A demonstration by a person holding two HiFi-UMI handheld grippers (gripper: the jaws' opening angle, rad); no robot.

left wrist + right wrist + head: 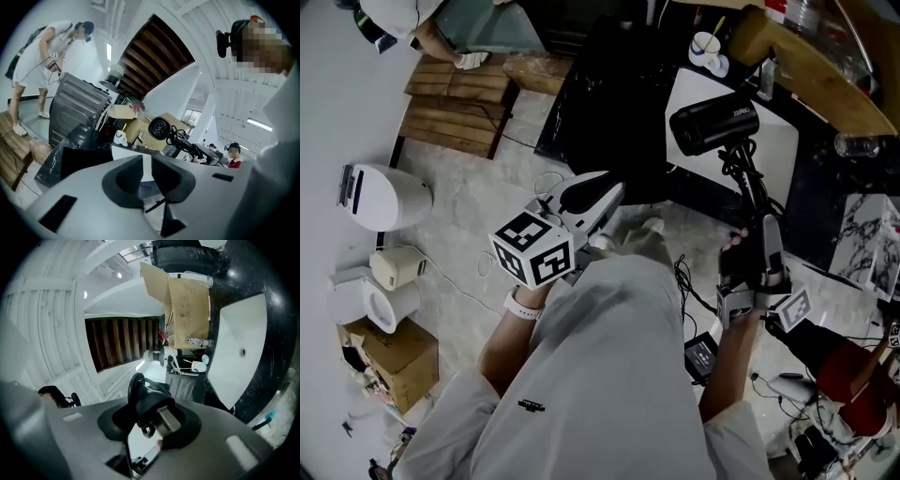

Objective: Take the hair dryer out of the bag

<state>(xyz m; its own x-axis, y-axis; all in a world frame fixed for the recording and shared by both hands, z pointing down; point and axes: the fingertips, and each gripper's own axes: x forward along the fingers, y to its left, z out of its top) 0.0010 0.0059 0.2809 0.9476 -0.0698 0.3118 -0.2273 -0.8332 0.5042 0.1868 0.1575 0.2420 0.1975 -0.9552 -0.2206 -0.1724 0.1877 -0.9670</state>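
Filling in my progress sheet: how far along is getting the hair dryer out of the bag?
Done: the hair dryer is up in the air by the sink, fully uncovered. In hand: the right gripper clamps its handle; the left gripper is empty, jaws slightly apart. Left: probably just setting it down.

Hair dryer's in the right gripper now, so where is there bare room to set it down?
The white basin beneath the hair dryer is bare. The pale floor between the wooden pallet and left gripper is mostly free. Crowded: cables beside the right gripper.
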